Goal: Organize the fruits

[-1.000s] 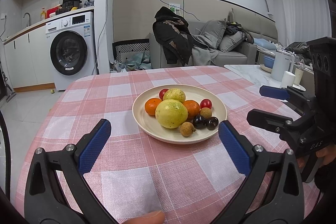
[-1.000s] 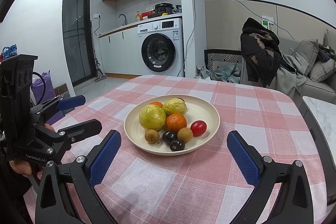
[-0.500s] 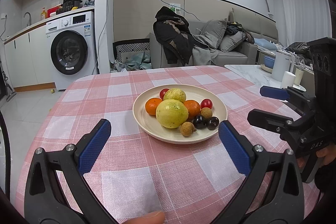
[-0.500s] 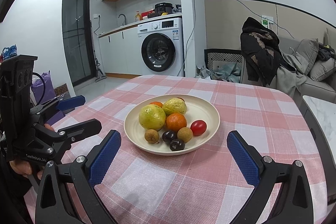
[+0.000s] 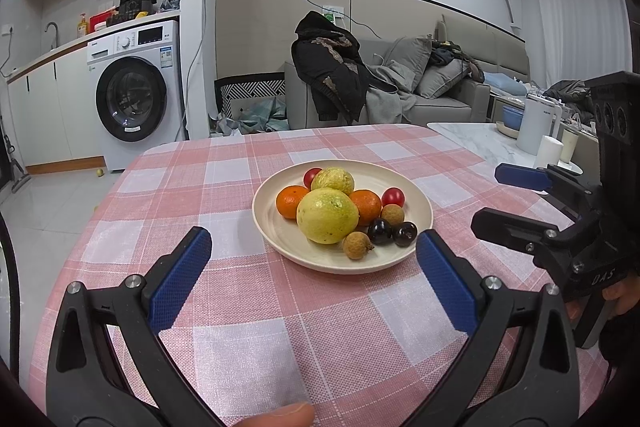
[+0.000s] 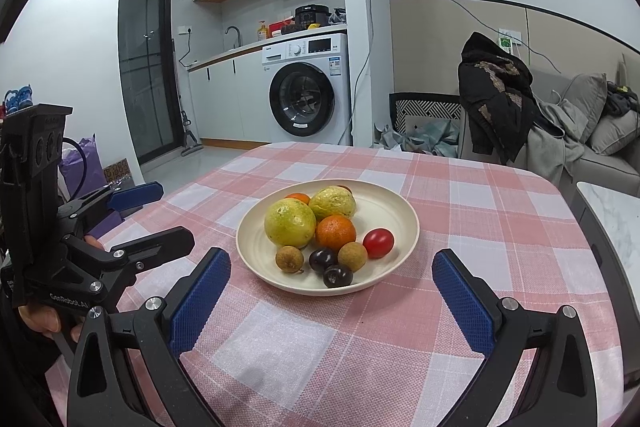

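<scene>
Ten fruits lie together on one cream plate (image 5: 420, 205), which stands near the middle of the worktop (image 5: 224, 187) with its pink-and-white checked cloth. No fruit shows on the cloth outside the plate in either wrist view.

Count by kind:
- two large yellow-green citrus fruits, the nearer (image 5: 327, 215) in front of the farther (image 5: 333, 179);
- two oranges, one at the left (image 5: 289, 201) and one at the right (image 5: 367, 201) of the large citrus;
- two red cherry tomatoes, one at the back (image 5: 310, 175), partly hidden, and one toward the right rim (image 5: 393, 196);
- two brown longans (image 6: 289, 259) (image 6: 352, 255);
- two dark cherries (image 6: 322, 259) (image 6: 337, 275), touching each other at the near edge.

Left claw (image 5: 312, 269) and right claw (image 6: 331, 301) both stand wide apart and carry nothing; each hovers over the cloth just short of the plate, one at either side.

Stage, as a judgement: this arrangement fits fruits already gathered onto the plate, and equally a mixed heap that awaits sorting by kind. The pictures do not settle which, since no other container for fruit is in view.
</scene>
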Tool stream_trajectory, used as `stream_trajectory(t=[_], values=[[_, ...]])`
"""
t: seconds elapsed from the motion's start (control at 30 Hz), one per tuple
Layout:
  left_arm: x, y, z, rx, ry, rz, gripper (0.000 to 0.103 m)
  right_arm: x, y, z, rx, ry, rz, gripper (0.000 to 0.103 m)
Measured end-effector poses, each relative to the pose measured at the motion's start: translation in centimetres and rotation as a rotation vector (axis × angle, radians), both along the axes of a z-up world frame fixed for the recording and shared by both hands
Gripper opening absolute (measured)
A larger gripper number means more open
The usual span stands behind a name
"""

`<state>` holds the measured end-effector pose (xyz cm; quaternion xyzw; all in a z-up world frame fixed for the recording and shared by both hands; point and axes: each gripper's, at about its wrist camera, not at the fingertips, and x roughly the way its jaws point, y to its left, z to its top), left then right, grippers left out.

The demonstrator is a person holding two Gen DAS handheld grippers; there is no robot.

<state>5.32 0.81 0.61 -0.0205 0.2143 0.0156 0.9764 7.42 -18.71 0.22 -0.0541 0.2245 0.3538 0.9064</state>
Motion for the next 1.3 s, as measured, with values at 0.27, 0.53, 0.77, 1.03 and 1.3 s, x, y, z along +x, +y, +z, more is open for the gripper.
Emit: stream_trajectory(t=[0.27,0.53,0.77,1.03,1.3], values=[[0.0,0.0,0.01,-0.001,0.0,0.0,0.102,-0.03,0.01,-0.07,0.001,0.005,-0.002,0.103],[-0.17,-0.03,-0.01,0.004,0.001,0.001,0.102,0.06,-0.25,-0.12,0.006,0.012,-0.007,0.103],[-0.17,0.06,0.01,0.0,-0.001,-0.001,0.102,0.13,-0.4,-0.02,0.004,0.01,-0.008,0.103],[-0.05,0.0,-0.02,0.0,0.0,0.001,0.102,0.12,-0.34,0.02,0.002,0.008,-0.006,0.103],[-0.1,0.01,0.0,0.0,0.0,0.0,0.102,0.13,-0.31,0.04,0.002,0.007,-0.007,0.103]])
